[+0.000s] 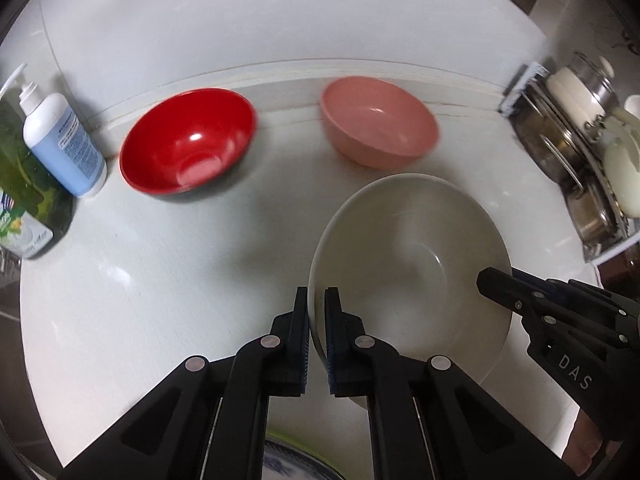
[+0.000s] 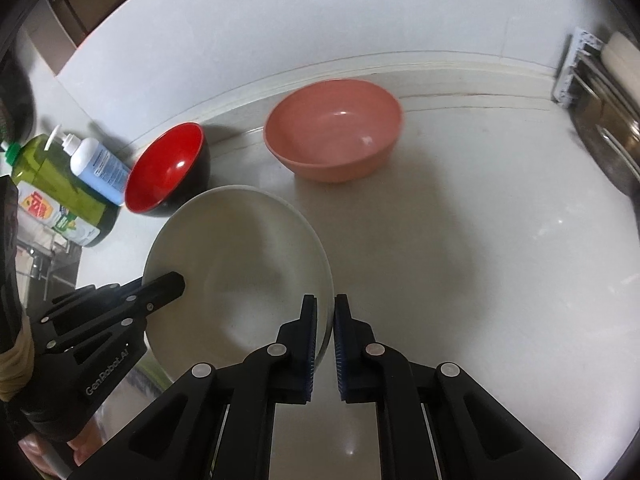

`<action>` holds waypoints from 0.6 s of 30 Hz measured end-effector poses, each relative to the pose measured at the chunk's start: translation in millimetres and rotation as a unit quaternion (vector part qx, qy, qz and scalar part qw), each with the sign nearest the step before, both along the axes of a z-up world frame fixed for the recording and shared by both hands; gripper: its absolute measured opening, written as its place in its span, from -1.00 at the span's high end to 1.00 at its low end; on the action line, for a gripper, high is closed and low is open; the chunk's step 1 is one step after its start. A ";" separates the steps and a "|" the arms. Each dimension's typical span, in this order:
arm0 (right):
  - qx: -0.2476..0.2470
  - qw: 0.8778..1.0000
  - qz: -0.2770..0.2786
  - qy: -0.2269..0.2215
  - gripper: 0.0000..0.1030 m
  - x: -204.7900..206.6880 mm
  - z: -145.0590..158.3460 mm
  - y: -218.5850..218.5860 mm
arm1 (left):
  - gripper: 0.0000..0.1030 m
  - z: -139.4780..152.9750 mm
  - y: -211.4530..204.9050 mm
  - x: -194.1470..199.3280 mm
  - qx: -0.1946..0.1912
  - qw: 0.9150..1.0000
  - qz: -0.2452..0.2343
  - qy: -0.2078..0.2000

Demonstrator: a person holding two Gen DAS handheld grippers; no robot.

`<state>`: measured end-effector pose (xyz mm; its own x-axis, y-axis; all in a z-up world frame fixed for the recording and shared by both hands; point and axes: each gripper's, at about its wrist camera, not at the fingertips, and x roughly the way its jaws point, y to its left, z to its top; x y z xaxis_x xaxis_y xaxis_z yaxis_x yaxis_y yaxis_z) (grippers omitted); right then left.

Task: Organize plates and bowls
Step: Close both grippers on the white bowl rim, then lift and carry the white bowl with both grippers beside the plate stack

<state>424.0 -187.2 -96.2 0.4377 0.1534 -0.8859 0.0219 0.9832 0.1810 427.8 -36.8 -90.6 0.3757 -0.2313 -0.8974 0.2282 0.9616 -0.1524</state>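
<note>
The white bowl [image 1: 412,264] is wide, smooth and glossy, empty inside, and it is held tilted just above the pale surface [image 1: 160,280]. The left claw [image 1: 317,300] is clamped on its left rim, and the right claw [image 2: 326,308] is clamped on the opposite rim. Behind it stand a pink bowl [image 1: 378,122] and a red bowl [image 1: 188,144] with dark outside, well apart. Two soap bottles [image 1: 60,140] stand far left, near the wall.
</note>
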 end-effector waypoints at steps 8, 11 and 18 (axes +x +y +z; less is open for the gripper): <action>-0.017 1.000 0.000 -0.009 0.81 -49.3 9.8 -20.9 | 0.81 6.4 -20.7 -46.6 -0.011 1.000 -0.015 0.009; -0.021 1.000 -0.001 -0.007 0.81 -65.1 10.6 -29.7 | 0.80 3.6 -31.9 -61.3 -0.014 0.999 -0.023 0.017; -0.026 1.000 -0.013 0.002 0.81 -99.9 5.3 -53.1 | 0.79 -6.2 -55.9 -90.9 -0.015 0.999 -0.034 0.035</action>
<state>324.1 -240.3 -90.9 0.4378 0.0957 -0.8940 0.0488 0.9903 0.1299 336.9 -92.7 -96.8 0.2952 -0.2805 -0.9133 0.2807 0.9392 -0.1978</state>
